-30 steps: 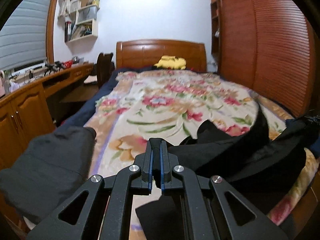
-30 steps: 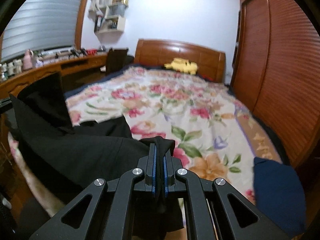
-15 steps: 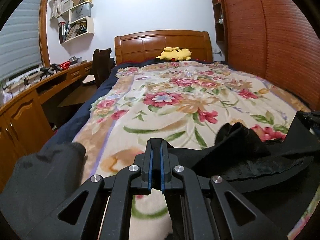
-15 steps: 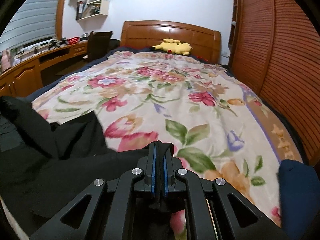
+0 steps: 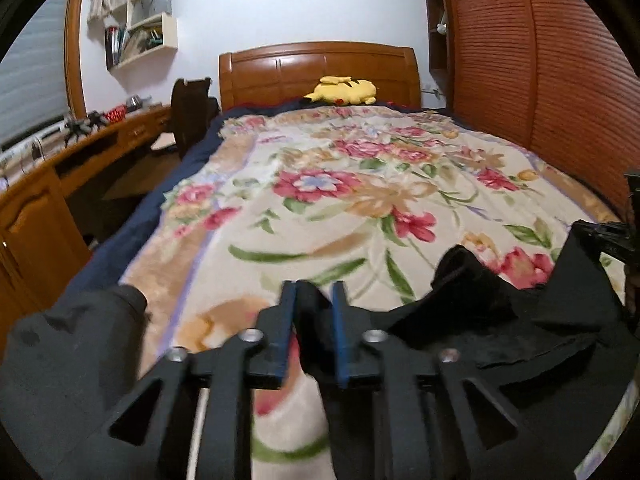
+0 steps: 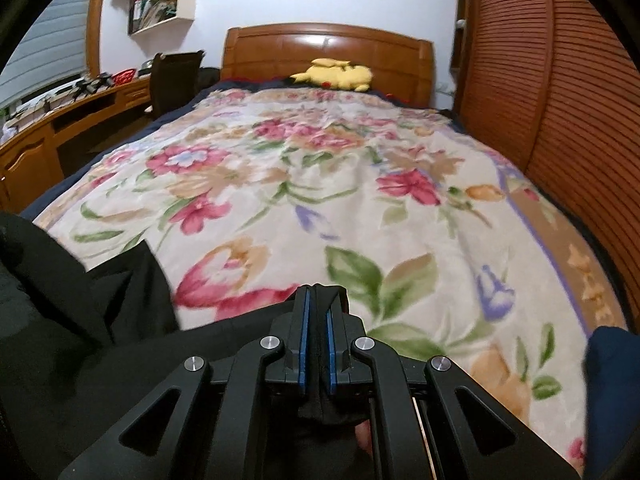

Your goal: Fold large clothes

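left wrist view: left gripper (image 5: 314,292) sits low over the near end of the floral blanket (image 5: 360,184), its jaws opening, with a strip of the black garment (image 5: 500,328) between the blue pads but no longer pinched. the garment lies bunched on the blanket's near right part, ridged rather than flat. a grey cloth (image 5: 68,352) rests at the blanket's near left corner, and a yellow plush toy (image 5: 344,90) lies at the far end by the headboard (image 5: 320,70). judged from this, the step in hand is laying down one edge of the fold.

right wrist view: right gripper (image 6: 316,304) is clamped on a fold of the black garment (image 6: 100,320), which spreads to the blanket's near left from here. a dark blue cloth (image 6: 612,400) shows at the near right edge, unseen in the other view, while the grey cloth is absent here. only this view shows a firm pinch. the next move probably calls for releasing this corner too, then smoothing before the next fold.
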